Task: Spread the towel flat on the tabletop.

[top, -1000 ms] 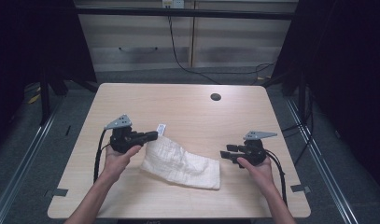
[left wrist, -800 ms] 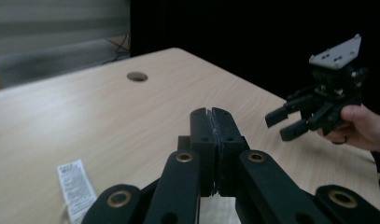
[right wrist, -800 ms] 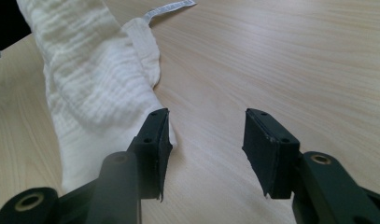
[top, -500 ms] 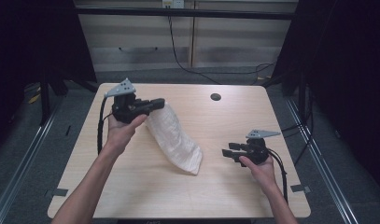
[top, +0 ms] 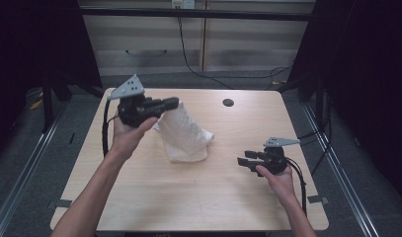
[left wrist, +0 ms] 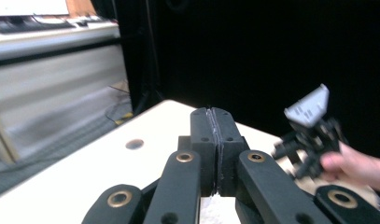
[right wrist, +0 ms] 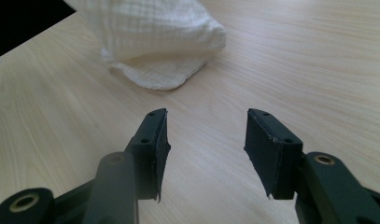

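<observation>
A: One corner of white cloth (top: 185, 132) pinched in left hand-held gripper (top: 170, 103), lower end resting on surface (top: 198, 197).
B: Right hand-held gripper (right wrist: 204, 140) spread, empty; best to grab the hanging free corner.

A light wooden surface (top: 198, 197) with rounded corners stands in the middle of a dim room, with a small dark round hole (top: 228, 102) toward its 1 o'clock corner. Grey carpeted floor (top: 20, 187) surrounds it, crossed by metal rails (top: 28, 148) at 9 and 3 o'clock. At 12 o'clock runs a pale panelled wall (top: 154, 44), down which a black cable (top: 186, 54) trails to the floor. Black curtains (top: 366, 74) close off both sides.
</observation>
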`<action>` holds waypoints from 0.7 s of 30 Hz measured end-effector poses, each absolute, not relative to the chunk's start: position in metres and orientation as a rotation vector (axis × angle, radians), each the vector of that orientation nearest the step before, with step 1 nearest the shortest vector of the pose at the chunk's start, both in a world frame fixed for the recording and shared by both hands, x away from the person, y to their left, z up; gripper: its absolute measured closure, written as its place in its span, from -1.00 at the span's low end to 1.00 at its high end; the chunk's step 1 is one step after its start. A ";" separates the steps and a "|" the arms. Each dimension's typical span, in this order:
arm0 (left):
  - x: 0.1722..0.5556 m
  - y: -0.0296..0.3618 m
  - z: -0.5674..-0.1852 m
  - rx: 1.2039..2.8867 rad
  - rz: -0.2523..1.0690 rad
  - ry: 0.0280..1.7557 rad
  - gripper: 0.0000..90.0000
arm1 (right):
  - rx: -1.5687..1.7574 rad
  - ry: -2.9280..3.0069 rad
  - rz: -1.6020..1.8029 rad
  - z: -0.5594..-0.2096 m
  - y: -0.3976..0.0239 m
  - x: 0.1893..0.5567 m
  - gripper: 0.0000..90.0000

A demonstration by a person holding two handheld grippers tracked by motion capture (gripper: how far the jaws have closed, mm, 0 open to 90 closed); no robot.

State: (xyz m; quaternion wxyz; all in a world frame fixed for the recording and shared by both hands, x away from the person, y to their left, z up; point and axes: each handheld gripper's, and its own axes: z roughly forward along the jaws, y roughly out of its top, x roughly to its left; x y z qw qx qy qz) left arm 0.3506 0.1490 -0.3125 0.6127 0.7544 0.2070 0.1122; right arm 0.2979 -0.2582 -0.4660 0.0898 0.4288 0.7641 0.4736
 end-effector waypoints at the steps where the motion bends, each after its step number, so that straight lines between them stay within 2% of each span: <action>1: 0.346 0.153 -0.323 1.743 0.244 0.480 0.98 | 1.272 2.273 1.406 -0.466 -0.258 0.297 0.09; 7: 0.314 0.186 -0.374 1.768 0.175 0.509 0.98 | 1.269 2.294 1.391 -0.469 -0.253 0.299 0.08; 13: 0.286 0.218 -0.421 1.893 0.145 0.549 0.97 | 1.254 2.331 1.367 -0.471 -0.243 0.299 0.08; 21: 0.291 0.228 -0.474 2.072 0.112 0.690 0.97 | 1.191 2.385 1.355 -0.470 -0.223 0.304 0.08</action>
